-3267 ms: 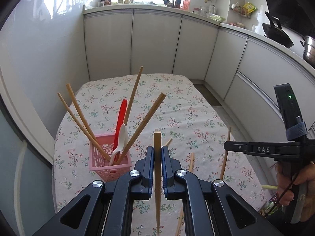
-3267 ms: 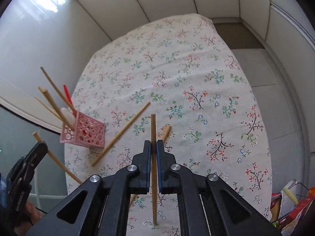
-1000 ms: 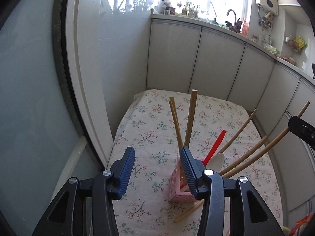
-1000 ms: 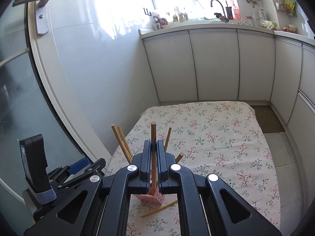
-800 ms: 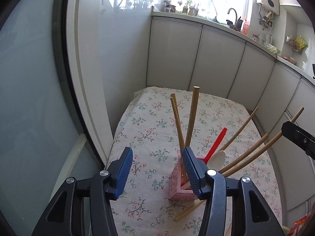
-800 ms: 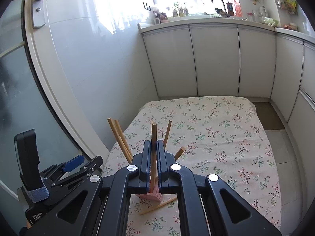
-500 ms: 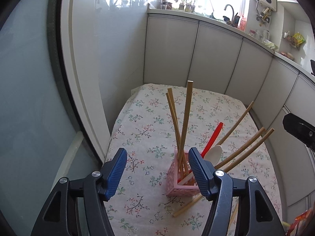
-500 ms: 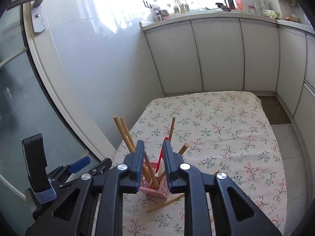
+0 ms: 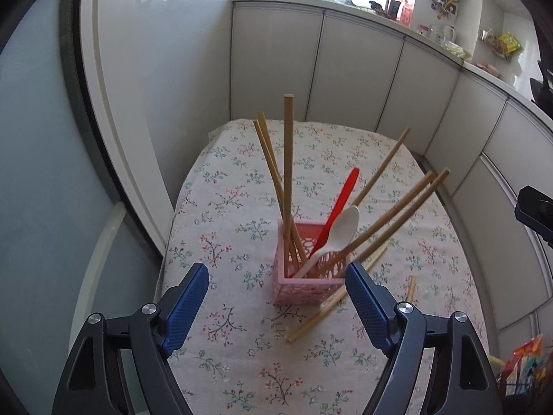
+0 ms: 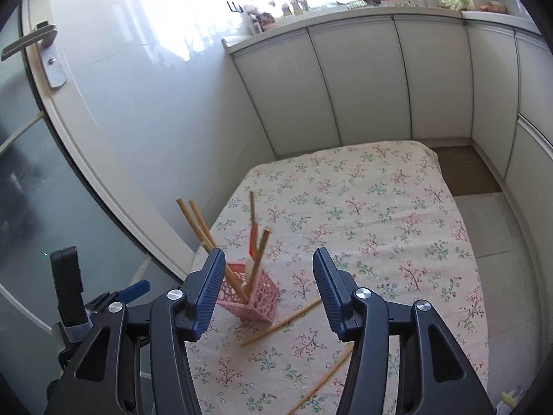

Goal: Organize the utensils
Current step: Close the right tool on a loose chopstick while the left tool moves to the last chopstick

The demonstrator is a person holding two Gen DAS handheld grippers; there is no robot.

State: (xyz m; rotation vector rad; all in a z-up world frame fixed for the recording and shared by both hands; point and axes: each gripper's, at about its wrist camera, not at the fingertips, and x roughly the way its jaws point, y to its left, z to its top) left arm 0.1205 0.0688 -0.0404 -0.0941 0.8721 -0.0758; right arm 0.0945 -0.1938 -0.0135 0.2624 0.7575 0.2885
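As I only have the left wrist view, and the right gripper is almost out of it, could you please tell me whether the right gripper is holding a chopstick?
Observer: No. The right gripper has nothing between its pads, and its jaws are opening. The pink basket sits just beyond it.
Operator: Thank you. Is any loose chopstick hidden from me?
Observer: Yes. One chopstick lies on the floral cloth beneath that gripper, running toward the near edge.
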